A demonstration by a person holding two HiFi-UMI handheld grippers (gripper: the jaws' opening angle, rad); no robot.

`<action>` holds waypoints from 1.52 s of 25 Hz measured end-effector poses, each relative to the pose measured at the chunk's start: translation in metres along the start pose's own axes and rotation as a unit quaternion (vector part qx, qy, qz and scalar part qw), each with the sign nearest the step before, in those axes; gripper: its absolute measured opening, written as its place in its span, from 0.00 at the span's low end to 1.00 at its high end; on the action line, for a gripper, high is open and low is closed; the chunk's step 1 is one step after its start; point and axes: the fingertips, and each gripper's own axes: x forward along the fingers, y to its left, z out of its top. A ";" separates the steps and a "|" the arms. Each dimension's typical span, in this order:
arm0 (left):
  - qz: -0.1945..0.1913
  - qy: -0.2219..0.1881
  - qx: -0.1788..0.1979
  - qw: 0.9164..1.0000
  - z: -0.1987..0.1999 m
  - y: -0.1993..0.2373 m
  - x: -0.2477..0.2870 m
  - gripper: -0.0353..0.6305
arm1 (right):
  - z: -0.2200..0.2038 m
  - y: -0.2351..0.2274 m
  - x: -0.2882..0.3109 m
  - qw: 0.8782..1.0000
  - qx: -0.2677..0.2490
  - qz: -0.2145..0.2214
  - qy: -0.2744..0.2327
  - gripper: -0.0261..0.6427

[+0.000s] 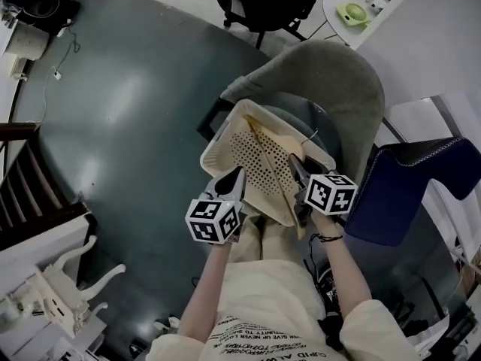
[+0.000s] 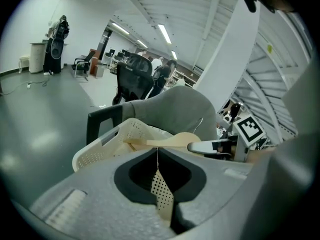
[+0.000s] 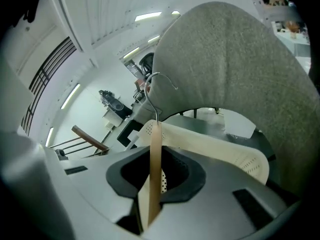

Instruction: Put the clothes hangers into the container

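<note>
While at the basket (image 1: 259,160) | left fingers (image 1: 230,181) closed on its perforated wall | right fingers (image 1: 298,169) closed on the hanger (image 3: 155,169)

The container (image 1: 218,147) sits on the seat of the chair (image 1: 338,81), with the backrest behind it. The hanger (image 1: 272,143) lies in the container's right half. The left gripper (image 1: 234,179) and right gripper (image 1: 298,170) stand at its near rim.

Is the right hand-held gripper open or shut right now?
Shut. The right hand-held gripper clamps the wooden hanger, which rises between its jaws over the cream basket.
</note>
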 end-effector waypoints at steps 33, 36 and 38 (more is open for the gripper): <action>-0.046 0.054 0.004 0.998 -0.047 -0.003 0.058 0.09 | -0.036 -0.068 0.021 0.990 0.111 -0.083 -0.007 0.17; -0.049 0.054 0.008 0.997 -0.047 -0.004 0.059 0.09 | -0.034 -0.073 0.024 0.989 0.108 -0.102 0.004 0.20; -0.049 0.053 0.008 0.997 -0.047 -0.004 0.059 0.09 | -0.034 -0.075 0.024 0.988 0.099 -0.117 0.012 0.21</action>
